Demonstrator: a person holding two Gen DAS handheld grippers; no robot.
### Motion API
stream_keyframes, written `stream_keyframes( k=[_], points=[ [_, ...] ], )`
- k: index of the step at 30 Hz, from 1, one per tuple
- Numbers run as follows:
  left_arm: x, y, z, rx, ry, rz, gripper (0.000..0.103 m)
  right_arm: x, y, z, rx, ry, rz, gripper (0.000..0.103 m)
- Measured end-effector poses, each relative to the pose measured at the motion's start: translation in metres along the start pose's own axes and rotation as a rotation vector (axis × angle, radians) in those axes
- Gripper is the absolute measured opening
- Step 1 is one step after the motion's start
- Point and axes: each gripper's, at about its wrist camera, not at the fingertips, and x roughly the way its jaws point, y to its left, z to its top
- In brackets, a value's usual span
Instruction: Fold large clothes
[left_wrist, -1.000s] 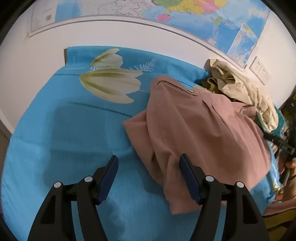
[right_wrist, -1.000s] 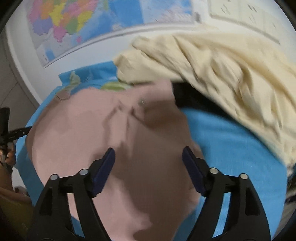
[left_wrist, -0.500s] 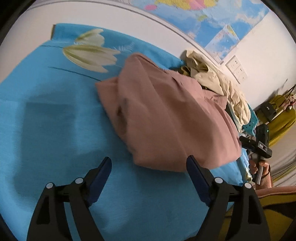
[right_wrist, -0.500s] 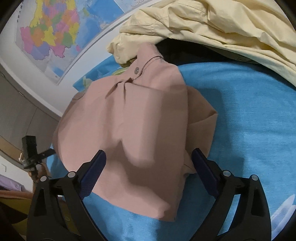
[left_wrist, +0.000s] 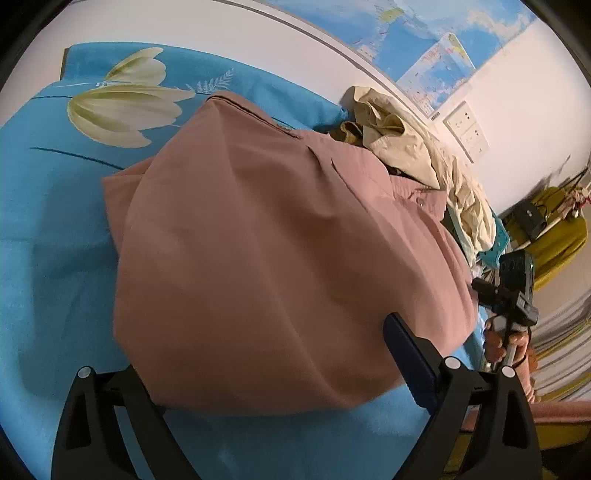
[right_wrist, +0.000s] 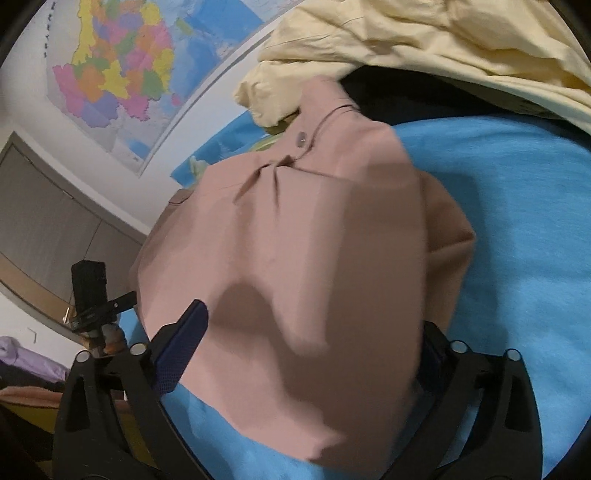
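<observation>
— Where's the shirt?
— The pink shirt (left_wrist: 280, 258) lies bunched on the blue sheet (left_wrist: 48, 229), by its right edge, touching the cream clothes (left_wrist: 413, 147).
— Your grippers?
— My left gripper (left_wrist: 266, 373) and right gripper (right_wrist: 306, 354) are opening wide — cloth between the jaws, gripped by neither.

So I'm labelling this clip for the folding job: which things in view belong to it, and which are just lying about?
Part of the job:
- pink garment, bunched on the blue bedsheet
- left tongs and right tongs, both opening, cloth lying between them

Just lying about:
- cream garment, heaped behind
- wall map
- wall sockets
</observation>
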Motion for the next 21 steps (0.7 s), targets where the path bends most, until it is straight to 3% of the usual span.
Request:
stream_keyframes(
  k=[8, 11, 15, 21],
  points=[
    [-0.001, 0.004, 0.004, -0.033, 0.003, 0.014, 0.078, -0.033, -0.020, -0.014, 0.109, -0.032, 0.002, 0.092],
    [-0.001, 0.007, 0.005, -0.046, 0.007, -0.007, 0.082, -0.049, -0.033, -0.029, 0.181, -0.027, -0.006, 0.092],
    [0.001, 0.003, 0.004, -0.021, 0.002, -0.001, 0.086, -0.058, -0.036, -0.049, 0.231, -0.013, 0.063, 0.093],
    [0.004, 0.002, 0.006, -0.025, 0.005, -0.006, 0.090, -0.029, -0.009, -0.042, 0.142, 0.020, 0.083, 0.093]
  ],
)
